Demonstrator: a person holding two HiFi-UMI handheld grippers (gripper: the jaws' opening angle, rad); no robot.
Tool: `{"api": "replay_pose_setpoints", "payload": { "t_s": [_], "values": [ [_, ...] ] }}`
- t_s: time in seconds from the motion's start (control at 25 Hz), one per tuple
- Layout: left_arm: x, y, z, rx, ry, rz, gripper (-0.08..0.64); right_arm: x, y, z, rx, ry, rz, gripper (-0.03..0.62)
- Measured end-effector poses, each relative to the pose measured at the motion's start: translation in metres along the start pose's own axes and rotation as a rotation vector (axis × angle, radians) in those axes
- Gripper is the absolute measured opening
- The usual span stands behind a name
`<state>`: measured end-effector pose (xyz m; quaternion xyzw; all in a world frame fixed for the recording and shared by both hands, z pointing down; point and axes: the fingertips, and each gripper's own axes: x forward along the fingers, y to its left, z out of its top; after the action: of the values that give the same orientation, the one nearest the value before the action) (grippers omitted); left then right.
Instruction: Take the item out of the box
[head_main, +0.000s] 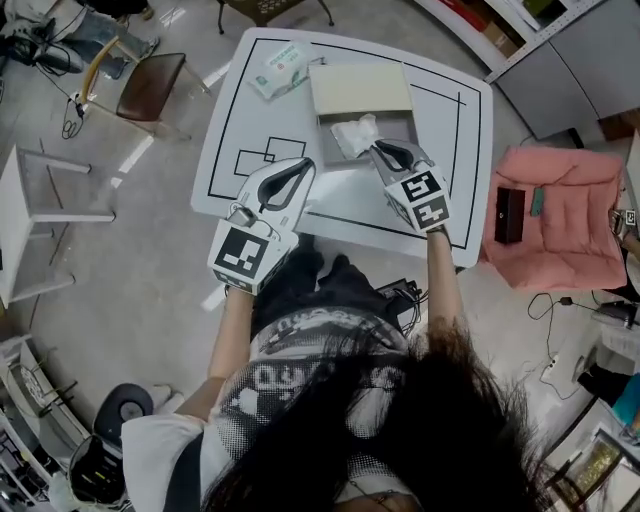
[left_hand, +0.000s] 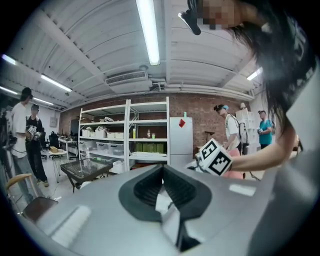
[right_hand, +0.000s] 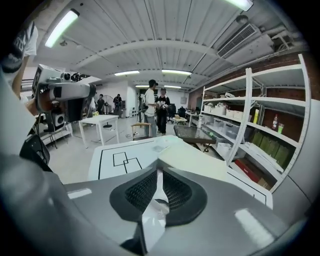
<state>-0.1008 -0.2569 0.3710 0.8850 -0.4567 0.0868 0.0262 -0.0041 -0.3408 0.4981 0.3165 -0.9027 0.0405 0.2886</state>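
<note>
A: Eyes on the item (head_main: 355, 135): white, crumpled, lying at the left end of the open box (head_main: 400, 124), upper centre of the head view. Not yet out.

B: Confirmed. Bulging a little over the box's lower left corner, by the look of it. Beige lid (head_main: 360, 88) folded back just above.

A: Now the right gripper (head_main: 378, 150): tips right at the item's lower right edge. Touching or only just beside it, can't tell from above.

B: In the right gripper view, jaws a slim crack apart with a white strip showing in the gap. Parted, then, not clamped. Can't say whether that white is the item itself.

A: Over to the left gripper (head_main: 305, 166): lower left of the box, above the bare worktop (head_main: 440, 140), apart from the item.

B: Closed, going by the left gripper view. Pads meeting along one line, nothing pinched at the tips.

A: Moving outward: green-and-white packet (head_main: 280, 68) flat on the worktop, just left of the lid.

B: Black outlines printed on the white surface too, with small rectangles (head_main: 265, 155) just above the left gripper.

A: Off the worktop: pink seat (head_main: 570, 220) at the right edge with a black object (head_main: 508, 215) on it, and a brown chair (head_main: 150, 85) at upper left.

B: White shelving (right_hand: 250, 115) and people (right_hand: 156, 107) standing far back in the right gripper view.
</note>
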Motion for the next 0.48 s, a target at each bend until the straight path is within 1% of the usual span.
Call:
{"api": "replay_pose_setpoints", "payload": {
  "t_s": [0.12, 0.24, 0.48],
  "values": [
    [0.000, 0.017, -0.005, -0.005, 0.003, -0.011, 0.000, 0.029, -0.007, -0.011, -0.031, 0.080, 0.017, 0.049],
    [0.000, 0.032, -0.008, -0.016, 0.002, -0.021, 0.000, 0.055, -0.013, -0.021, -0.038, 0.161, 0.041, 0.067],
    [0.002, 0.053, -0.008, -0.031, -0.009, -0.035, 0.000, 0.097, -0.029, -0.049, -0.064, 0.338, 0.067, 0.081]
  ]
}}
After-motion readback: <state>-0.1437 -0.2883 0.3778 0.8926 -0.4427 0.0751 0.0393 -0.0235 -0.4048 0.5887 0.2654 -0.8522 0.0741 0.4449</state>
